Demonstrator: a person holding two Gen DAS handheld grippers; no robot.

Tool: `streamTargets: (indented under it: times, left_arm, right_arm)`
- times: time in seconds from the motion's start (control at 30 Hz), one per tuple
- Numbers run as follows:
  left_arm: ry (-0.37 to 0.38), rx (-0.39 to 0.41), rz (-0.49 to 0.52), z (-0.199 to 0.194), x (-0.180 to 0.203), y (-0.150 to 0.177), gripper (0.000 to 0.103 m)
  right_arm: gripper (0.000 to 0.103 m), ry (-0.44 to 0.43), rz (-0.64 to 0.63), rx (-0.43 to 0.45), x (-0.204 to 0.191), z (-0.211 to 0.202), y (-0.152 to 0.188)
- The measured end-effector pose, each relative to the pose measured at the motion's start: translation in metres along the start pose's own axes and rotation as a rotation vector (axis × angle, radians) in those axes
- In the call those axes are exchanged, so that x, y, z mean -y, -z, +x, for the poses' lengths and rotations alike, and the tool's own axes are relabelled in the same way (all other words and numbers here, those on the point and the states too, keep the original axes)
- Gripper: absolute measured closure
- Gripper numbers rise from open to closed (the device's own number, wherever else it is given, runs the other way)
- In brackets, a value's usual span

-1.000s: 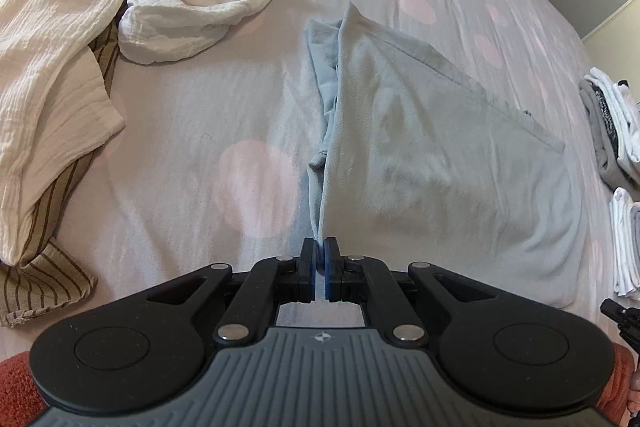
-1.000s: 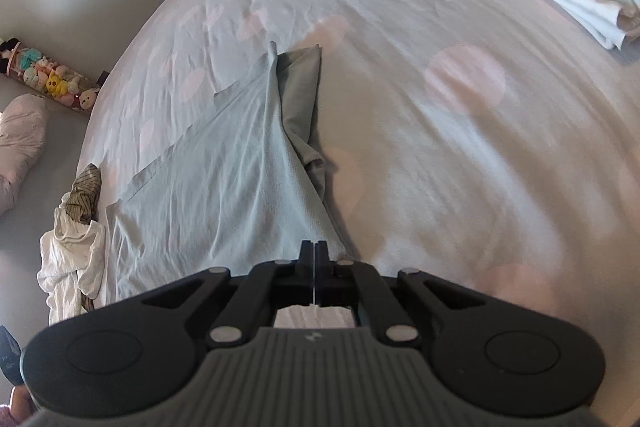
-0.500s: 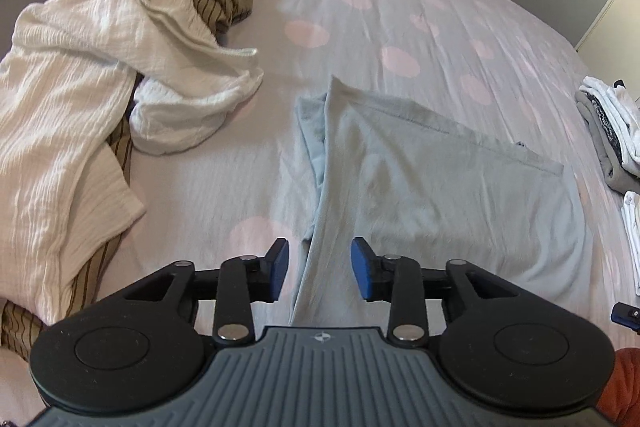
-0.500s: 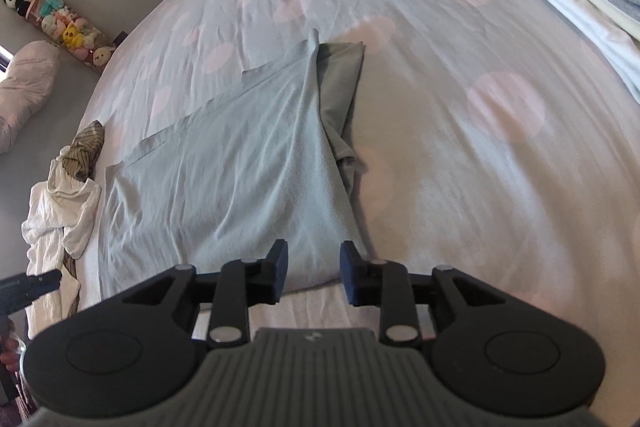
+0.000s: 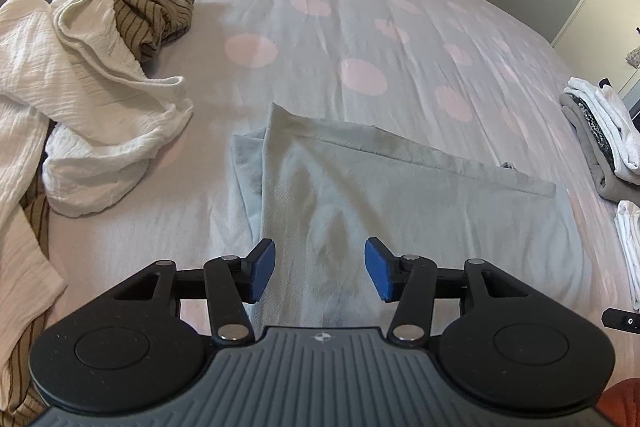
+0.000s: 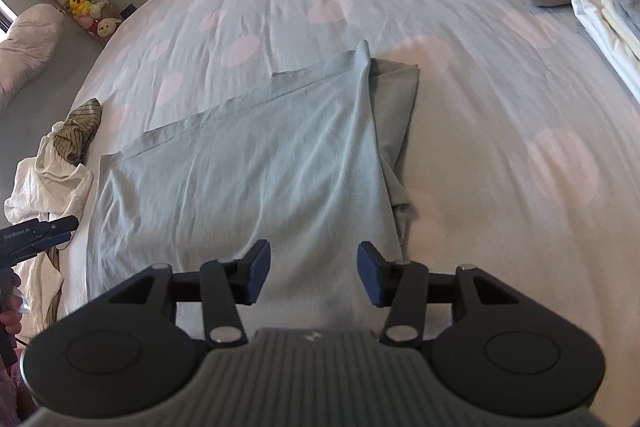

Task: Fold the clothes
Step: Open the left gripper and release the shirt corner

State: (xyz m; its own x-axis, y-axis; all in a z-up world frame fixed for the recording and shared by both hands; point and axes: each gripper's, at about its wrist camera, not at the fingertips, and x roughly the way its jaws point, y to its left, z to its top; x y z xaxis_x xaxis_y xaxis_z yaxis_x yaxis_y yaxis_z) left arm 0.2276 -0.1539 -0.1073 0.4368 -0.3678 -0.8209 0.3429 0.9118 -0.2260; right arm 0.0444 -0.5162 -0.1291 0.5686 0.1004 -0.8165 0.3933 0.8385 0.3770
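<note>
In the left wrist view, a heap of white garments [image 5: 80, 99] with a striped brown one [image 5: 154, 13] is seen at ten o'clock on the dotted bed [image 5: 360, 27]. The pale blue garment [image 5: 400, 203], folded flat, is spread at the centre, directly ahead of the left tongs [image 5: 319, 270], whose jaws are opening and released, nothing gripped. Folded stacks [image 5: 600, 139] are found at three o'clock. The right tongs [image 6: 313, 274] are likewise opening, released above the same garment's near edge.
</note>
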Motion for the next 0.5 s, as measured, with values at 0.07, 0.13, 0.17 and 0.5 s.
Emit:
streamTargets:
  times: [0.07, 0.13, 0.17, 0.5]
  left_arm:
    - [-0.023, 0.004, 0.017, 0.009, -0.001, -0.005, 0.055]
    - [-0.041, 0.011, 0.036, 0.016, -0.002, -0.008, 0.055]
    - [-0.047, 0.017, 0.046, 0.019, -0.003, -0.009, 0.055]
    - [-0.044, 0.012, 0.019, 0.034, -0.026, -0.012, 0.055]
  right_arm:
    - [0.047, 0.014, 0.002, -0.004, -0.001, 0.007, -0.008]
    - [0.045, 0.027, 0.011, -0.009, -0.001, 0.015, -0.014]
    - [0.045, 0.033, 0.017, -0.012, -0.001, 0.019, -0.018]
    - [0.036, 0.075, 0.023, 0.001, 0.0, 0.045, -0.052]
